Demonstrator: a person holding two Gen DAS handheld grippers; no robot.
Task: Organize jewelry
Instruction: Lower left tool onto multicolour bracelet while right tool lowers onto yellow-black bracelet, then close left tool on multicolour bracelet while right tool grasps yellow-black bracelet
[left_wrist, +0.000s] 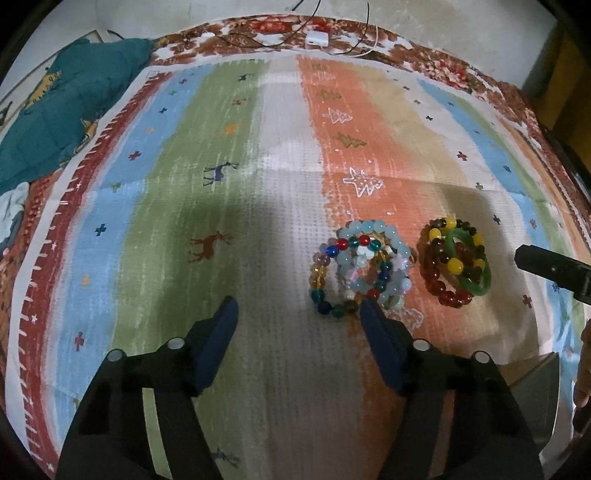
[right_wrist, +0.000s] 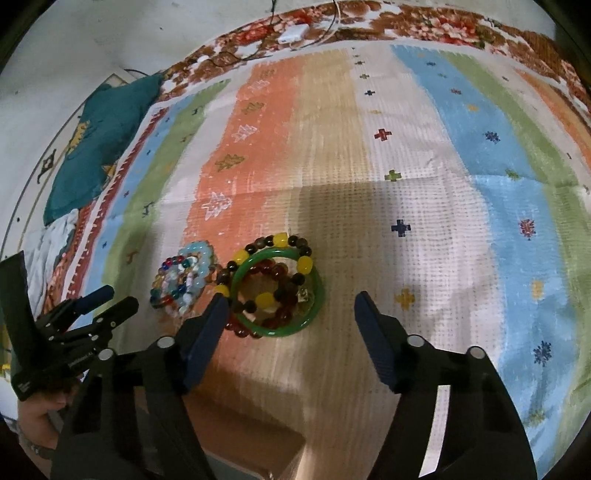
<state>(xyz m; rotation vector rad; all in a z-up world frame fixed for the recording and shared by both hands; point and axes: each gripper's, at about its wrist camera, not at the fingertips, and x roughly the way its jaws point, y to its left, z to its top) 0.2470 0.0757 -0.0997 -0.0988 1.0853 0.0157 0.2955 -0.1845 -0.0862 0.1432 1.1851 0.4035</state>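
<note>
Two piles of bead bracelets lie on a striped cloth (left_wrist: 288, 206). One pile of pale blue and multicoloured beads (left_wrist: 364, 267) shows in both views (right_wrist: 184, 282). The other pile has red beads, yellow and brown beads and a green bangle (right_wrist: 279, 293), also in the left wrist view (left_wrist: 456, 264). My left gripper (left_wrist: 299, 304) is open and empty, its right finger just in front of the blue pile. My right gripper (right_wrist: 291, 299) is open and empty, the green bangle pile between and just beyond its fingertips.
A teal cushion (left_wrist: 59, 110) lies at the far left edge. A white charger with cables (left_wrist: 317, 38) sits at the far edge. The left gripper shows in the right wrist view (right_wrist: 96, 317). The cloth's near edge drops off in front (right_wrist: 258, 424).
</note>
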